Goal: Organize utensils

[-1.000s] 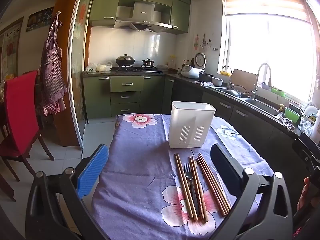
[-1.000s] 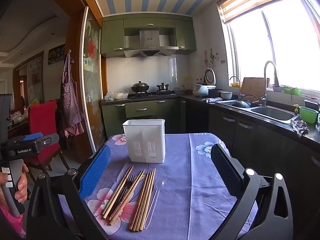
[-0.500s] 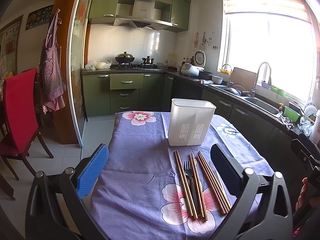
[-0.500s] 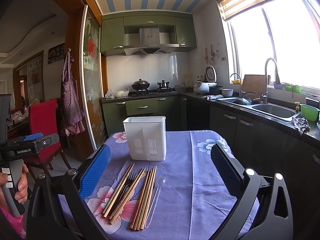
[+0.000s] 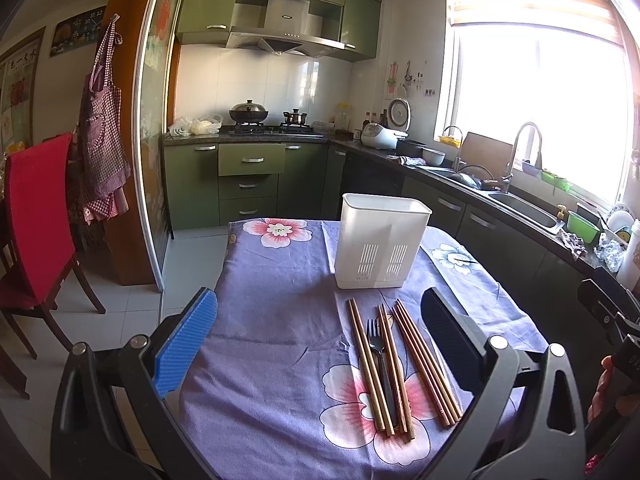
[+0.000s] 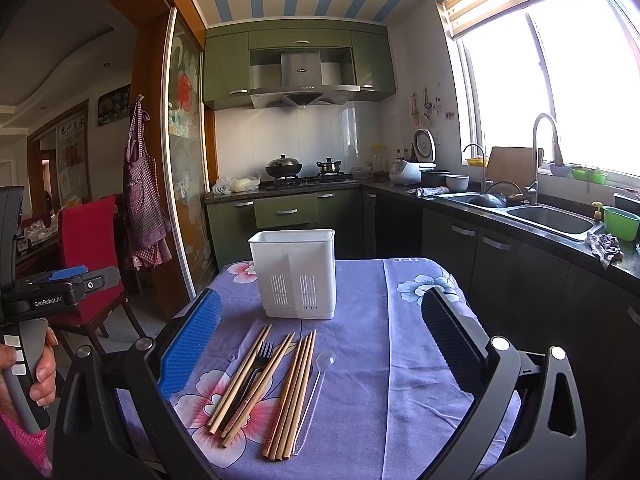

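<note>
Since every utensil lies on the cloth and nothing shows above the rim of the holder, I judge the sorting not yet begun.

Item: white utensil holder (image 5: 382,240), upright at the far middle of the table (image 5: 280,280), slotted vents facing me. Its inside is hidden from both views.

Item: chopsticks (image 5: 424,360), wooden, in loose groups, lying lengthwise on the flowered tablecloth (image 5: 260,380) just in front of the holder and apart from it.

Item: black fork (image 5: 378,352), lying among the left-hand chopsticks, tines toward the holder.

Item: clear plastic spoon (image 6: 318,384), just beside the rightmost chopsticks.

Item: my left gripper (image 5: 320,344), jaws spread wide, holding nothing, above the near edge of the table with the utensils ahead and to its right.

Item: my right gripper (image 6: 322,348), likewise spread wide and holding nothing, the utensils lying ahead between its fingers.

Remaining, by my reckoning: chopsticks, fork and spoon all to go into the holder.

Differences between views: the right wrist view shows the clear spoon, which I cannot make out in the left view, where the right-hand finger covers that side. It also shows my left hand on the other handle at its left edge. The left wrist view shows more floor and the whole red chair (image 5: 36,216).
</note>
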A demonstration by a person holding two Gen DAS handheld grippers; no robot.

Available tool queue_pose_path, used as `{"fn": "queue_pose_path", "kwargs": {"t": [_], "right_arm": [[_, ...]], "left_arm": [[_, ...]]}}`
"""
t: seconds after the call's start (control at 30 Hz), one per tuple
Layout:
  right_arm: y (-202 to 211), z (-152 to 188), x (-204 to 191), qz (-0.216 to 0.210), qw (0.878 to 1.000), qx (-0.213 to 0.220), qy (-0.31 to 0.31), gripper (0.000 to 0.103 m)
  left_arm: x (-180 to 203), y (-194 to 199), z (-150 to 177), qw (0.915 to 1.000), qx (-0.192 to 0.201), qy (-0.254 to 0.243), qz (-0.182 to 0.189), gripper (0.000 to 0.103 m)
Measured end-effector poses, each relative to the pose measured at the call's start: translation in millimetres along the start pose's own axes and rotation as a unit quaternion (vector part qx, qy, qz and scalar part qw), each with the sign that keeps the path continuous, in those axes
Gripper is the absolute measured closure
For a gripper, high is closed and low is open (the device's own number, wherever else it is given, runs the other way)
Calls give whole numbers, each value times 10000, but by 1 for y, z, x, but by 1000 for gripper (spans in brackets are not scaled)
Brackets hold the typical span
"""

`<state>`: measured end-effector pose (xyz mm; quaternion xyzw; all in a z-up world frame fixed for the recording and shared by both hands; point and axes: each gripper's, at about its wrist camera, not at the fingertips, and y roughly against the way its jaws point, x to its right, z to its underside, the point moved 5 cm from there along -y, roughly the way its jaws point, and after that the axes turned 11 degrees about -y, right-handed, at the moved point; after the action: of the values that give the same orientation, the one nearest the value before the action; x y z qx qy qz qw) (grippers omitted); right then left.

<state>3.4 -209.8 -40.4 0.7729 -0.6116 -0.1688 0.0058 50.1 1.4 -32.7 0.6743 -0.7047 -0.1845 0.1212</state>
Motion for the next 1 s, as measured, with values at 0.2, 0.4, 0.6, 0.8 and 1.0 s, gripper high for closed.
{"fn": "queue_pose_path", "kwargs": {"t": [0.2, 0.4, 0.6, 0.8, 1.0], "right_arm": [[-2, 1, 0, 0, 10000, -23, -22, 4], [-2, 1, 0, -5, 10000, -41, -35, 4], [-3, 2, 0, 1, 10000, -53, -30, 4], [-5, 3, 0, 3, 10000, -81, -32, 4], [-8, 4, -2, -2, 9999, -108, -34, 4]], "left_arm": [[2, -3, 1, 10000, -33, -15, 22, 6], [3, -2, 3, 10000, -30, -4, 7, 6], [1, -2, 1, 10000, -52, 14, 10, 6], [-1, -3, 2, 10000, -68, 30, 6, 6], [-2, -4, 2, 9999, -89, 58, 7, 6]]}}
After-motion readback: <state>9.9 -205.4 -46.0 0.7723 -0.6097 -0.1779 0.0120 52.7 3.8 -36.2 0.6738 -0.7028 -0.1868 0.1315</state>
